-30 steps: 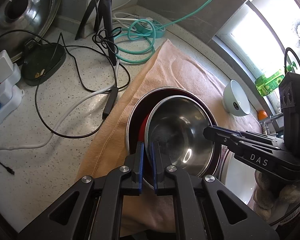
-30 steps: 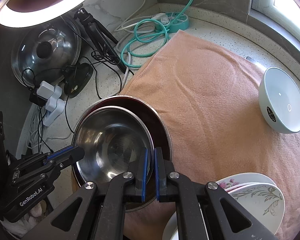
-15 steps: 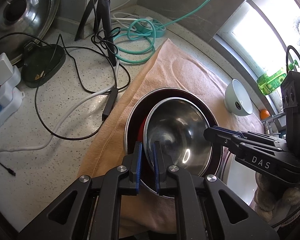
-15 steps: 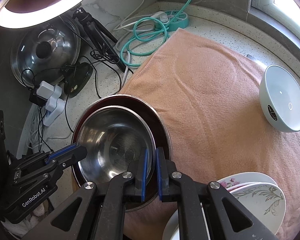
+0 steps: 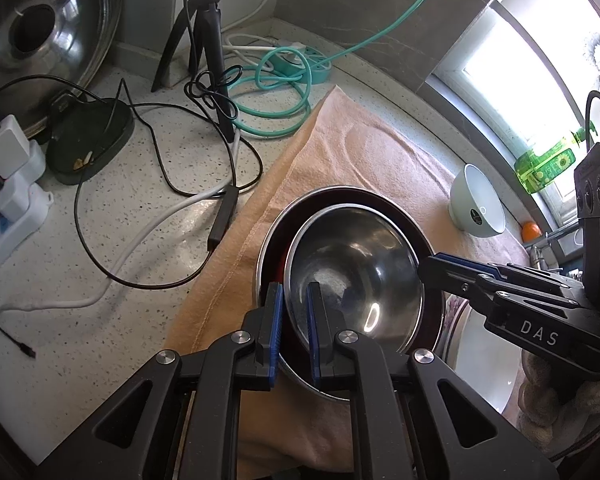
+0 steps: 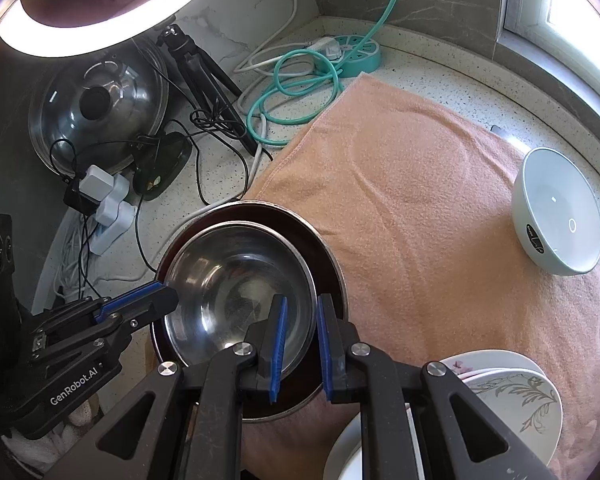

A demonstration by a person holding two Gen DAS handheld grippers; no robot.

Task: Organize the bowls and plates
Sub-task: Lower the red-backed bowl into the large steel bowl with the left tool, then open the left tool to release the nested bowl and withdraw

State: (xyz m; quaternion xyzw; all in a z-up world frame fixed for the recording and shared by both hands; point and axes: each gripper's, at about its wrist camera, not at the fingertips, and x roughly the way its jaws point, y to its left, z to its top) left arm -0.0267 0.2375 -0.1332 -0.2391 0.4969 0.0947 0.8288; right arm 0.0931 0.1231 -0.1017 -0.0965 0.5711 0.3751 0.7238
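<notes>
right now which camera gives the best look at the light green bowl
The right wrist view: the light green bowl sits upright on the towel, its whole rim and white inside visible. The left wrist view shows it smaller, near the window, seen more from the side.

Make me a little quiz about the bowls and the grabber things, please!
1. Pick one. The steel bowl sits: A) straight on the speckled counter, B) inside a bigger bowl, C) on a stack of plates.
2. True or false: the pale green bowl lies upside down.
3. Whose rim runs between the fingers of the left gripper?

Key: 1 B. 2 False: it stands upright on the towel. 3 The steel bowl's.
</notes>
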